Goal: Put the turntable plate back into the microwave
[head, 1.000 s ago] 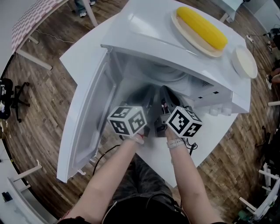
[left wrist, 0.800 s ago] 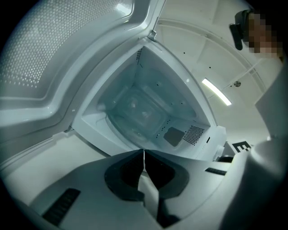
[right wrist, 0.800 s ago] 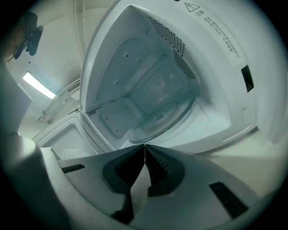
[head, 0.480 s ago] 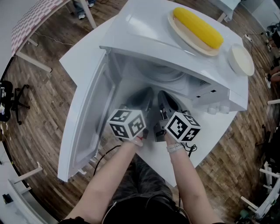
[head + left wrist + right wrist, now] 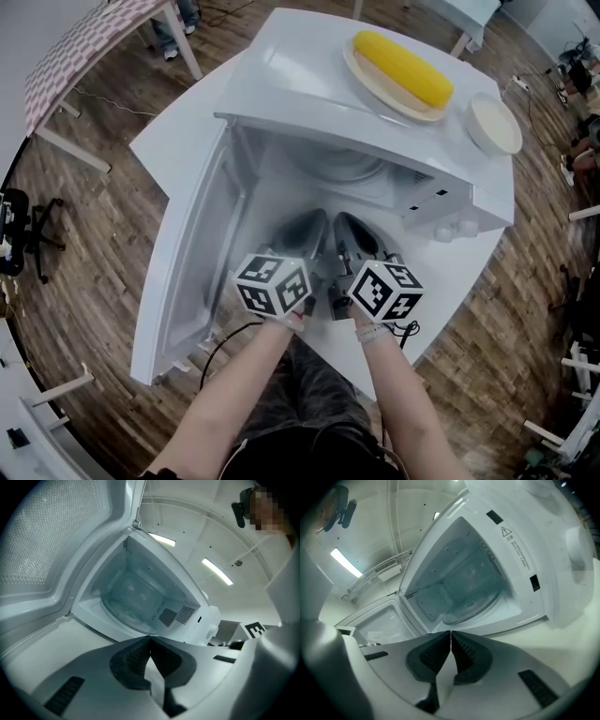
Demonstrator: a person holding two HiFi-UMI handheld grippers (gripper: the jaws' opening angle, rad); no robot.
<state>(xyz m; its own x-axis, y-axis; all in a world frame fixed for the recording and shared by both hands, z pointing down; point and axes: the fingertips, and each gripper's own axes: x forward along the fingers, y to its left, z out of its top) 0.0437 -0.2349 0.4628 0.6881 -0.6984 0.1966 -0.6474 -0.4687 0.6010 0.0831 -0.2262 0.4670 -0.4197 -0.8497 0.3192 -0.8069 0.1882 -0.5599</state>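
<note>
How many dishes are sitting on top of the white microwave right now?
2. A beige oval plate carrying a yellow corn cob lies atop the white microwave; a small round white dish sits right of it, by the corner. None looks hidden.

On the front frame of the microwave (image 5: 555, 590): a warning triangle (image 5: 506, 531) with an exclamation mark. Beside it, small print (image 5: 520, 555), too fine to read. Nothing else legible.

L gripper (image 5: 150, 638), R gripper (image 5: 451, 633) farther back
</note>
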